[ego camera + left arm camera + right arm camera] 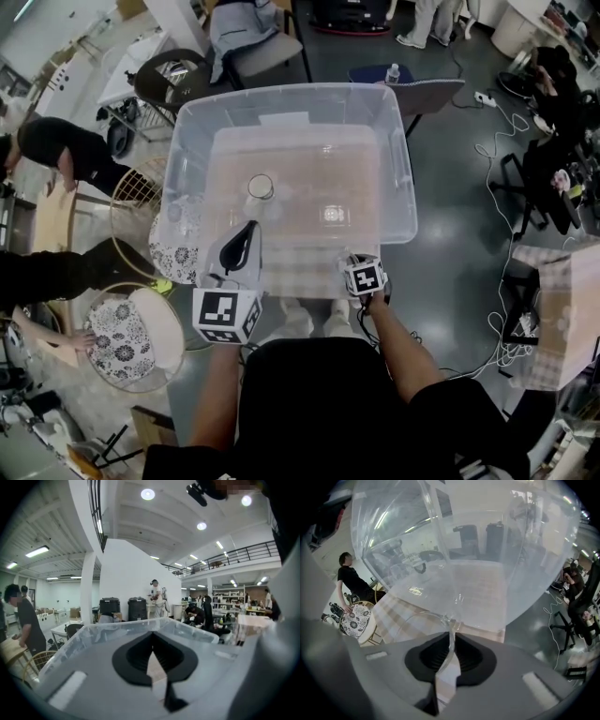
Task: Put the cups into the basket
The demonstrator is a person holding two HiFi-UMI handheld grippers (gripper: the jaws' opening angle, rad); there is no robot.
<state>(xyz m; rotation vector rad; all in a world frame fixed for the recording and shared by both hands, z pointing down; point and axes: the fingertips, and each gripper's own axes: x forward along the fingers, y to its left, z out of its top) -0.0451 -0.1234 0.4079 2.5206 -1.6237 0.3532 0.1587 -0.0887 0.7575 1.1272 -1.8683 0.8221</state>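
Note:
A large clear plastic bin [187,122] stands on a checked cloth [300,272]. One clear cup [261,190] stands upright inside it, left of the middle. My right gripper [359,259] is at the bin's near edge, pointing steeply down. In the right gripper view its jaws [450,637] are shut on the thin wall of a second clear cup [417,618], and the bin's wall [487,550] fills the view beyond. My left gripper [248,228] hovers over the bin's near rim [140,623], and its jaws [152,641] are shut with nothing between them.
Wicker stools with patterned cushions [127,333] stand left of the table, with people beside them. A chair [253,37] is behind the bin. Cables [506,122] trail over the floor at the right, near another checked table [562,300].

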